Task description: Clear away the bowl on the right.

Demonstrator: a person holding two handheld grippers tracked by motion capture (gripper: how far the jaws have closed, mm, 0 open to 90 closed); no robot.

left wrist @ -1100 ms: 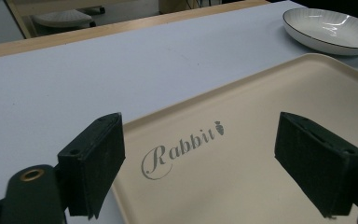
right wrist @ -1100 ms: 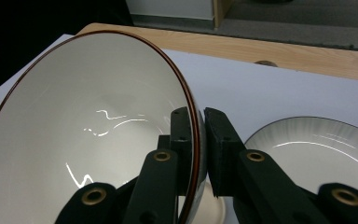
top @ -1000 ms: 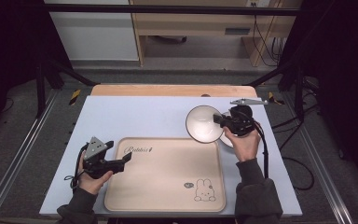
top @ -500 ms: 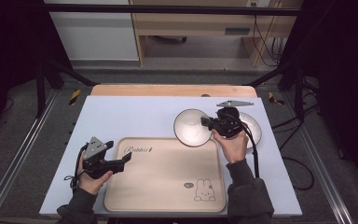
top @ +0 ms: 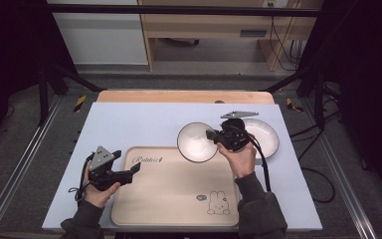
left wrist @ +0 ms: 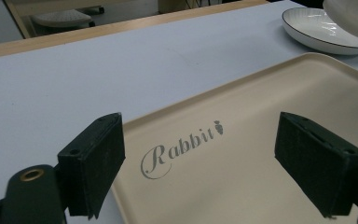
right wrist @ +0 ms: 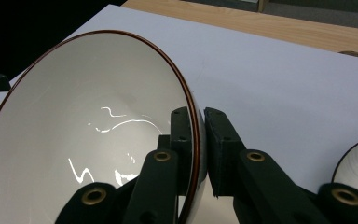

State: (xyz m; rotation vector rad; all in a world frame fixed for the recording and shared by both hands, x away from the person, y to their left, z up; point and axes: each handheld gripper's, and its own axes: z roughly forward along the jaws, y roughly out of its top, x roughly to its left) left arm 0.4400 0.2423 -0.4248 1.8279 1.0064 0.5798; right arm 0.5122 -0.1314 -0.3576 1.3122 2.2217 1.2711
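Pale blue mat (top: 144,124) covers most of the desk in the high view, with a strip of bare wood showing along the far edge. The beige tray (top: 171,194) sits at the near edge, around the middle. The left half of the mat is open, so there's plenty of room over there. The right gripper (top: 213,135) holds a white bowl (top: 196,143) by its rim, over the tray's far right corner. A second bowl, dark-rimmed (top: 263,137), sits on the mat just right of that hand. The left gripper (top: 132,170) hovers at the tray's left edge.

Left gripper view: the jaws stand wide apart with nothing between them, over the tray's (left wrist: 261,140) corner. "Rabbit" is printed there in curly script with a tiny carrot after it. The dark-rimmed bowl (left wrist: 321,32) rests on the mat at top right.

Right gripper view: the jaws are pinched tight on the white bowl's (right wrist: 88,140) thin brown rim, one inside and one outside, bowl tilted up. Bare mat (right wrist: 279,79) lies behind it.
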